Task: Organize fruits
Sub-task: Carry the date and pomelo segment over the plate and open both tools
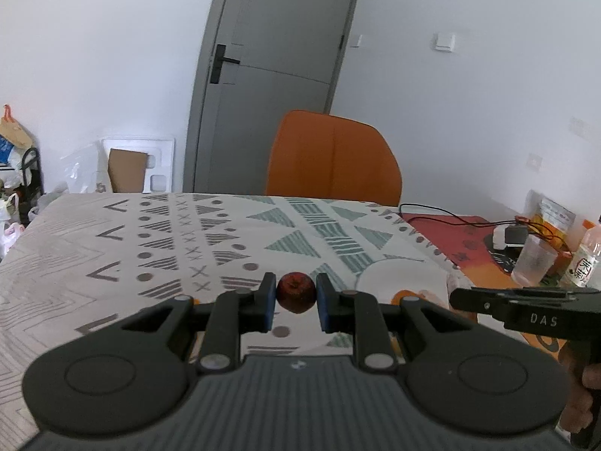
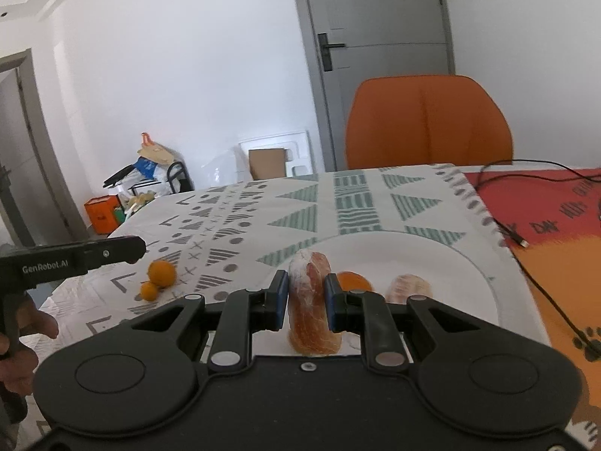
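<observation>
My left gripper [image 1: 296, 298] is shut on a small dark red apple [image 1: 296, 292] and holds it above the patterned tablecloth, left of a white plate [image 1: 398, 282]. My right gripper [image 2: 307, 300] is shut on a peeled pomelo wedge in plastic wrap [image 2: 311, 300] over the near rim of the white plate [image 2: 432, 259]. On the plate lie an orange [image 2: 355, 281] and another wrapped peeled wedge [image 2: 409, 288]. Two small oranges [image 2: 159, 276] sit on the cloth left of the plate, below the left gripper's body [image 2: 75, 257].
An orange chair [image 1: 332, 158] stands behind the table's far edge. At the right are a red-orange mat [image 2: 556, 225] with a black cable [image 2: 507, 225], a plastic cup [image 1: 533, 259], a bottle [image 1: 586, 255] and a charger. Clutter lies on the floor at left.
</observation>
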The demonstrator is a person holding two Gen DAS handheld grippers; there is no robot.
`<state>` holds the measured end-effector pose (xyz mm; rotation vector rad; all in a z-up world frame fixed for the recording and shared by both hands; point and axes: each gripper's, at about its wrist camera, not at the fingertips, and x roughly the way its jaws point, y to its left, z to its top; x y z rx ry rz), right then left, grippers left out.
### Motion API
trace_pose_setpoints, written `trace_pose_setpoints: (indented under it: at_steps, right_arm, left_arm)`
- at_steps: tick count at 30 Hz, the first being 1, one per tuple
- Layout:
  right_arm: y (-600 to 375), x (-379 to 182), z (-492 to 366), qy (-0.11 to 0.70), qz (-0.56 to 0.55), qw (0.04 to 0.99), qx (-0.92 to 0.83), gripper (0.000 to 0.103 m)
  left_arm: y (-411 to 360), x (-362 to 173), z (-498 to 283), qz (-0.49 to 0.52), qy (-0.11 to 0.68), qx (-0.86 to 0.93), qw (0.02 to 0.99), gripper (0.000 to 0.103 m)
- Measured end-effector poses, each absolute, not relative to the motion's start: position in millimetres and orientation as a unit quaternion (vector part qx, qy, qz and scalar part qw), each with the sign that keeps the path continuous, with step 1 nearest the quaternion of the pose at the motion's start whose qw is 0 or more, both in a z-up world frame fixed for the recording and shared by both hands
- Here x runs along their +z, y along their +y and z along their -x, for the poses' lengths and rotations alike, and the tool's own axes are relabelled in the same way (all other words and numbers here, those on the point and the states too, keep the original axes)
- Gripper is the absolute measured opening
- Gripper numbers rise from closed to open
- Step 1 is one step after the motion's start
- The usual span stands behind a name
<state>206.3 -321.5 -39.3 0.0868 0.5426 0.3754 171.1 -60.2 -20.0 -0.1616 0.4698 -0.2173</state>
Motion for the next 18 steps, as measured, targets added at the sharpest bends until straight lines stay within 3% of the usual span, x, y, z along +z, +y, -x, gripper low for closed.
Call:
trace_pose_setpoints:
  at_steps: [18]
  right_arm:
    - [-372.8,-58.1,-208.1,0.281,-0.076,0.945,0.150,0.019]
  left_arm:
    - [-111.3,-31.1,-197.3,0.058,0.254,-0.147,0.954,0.021]
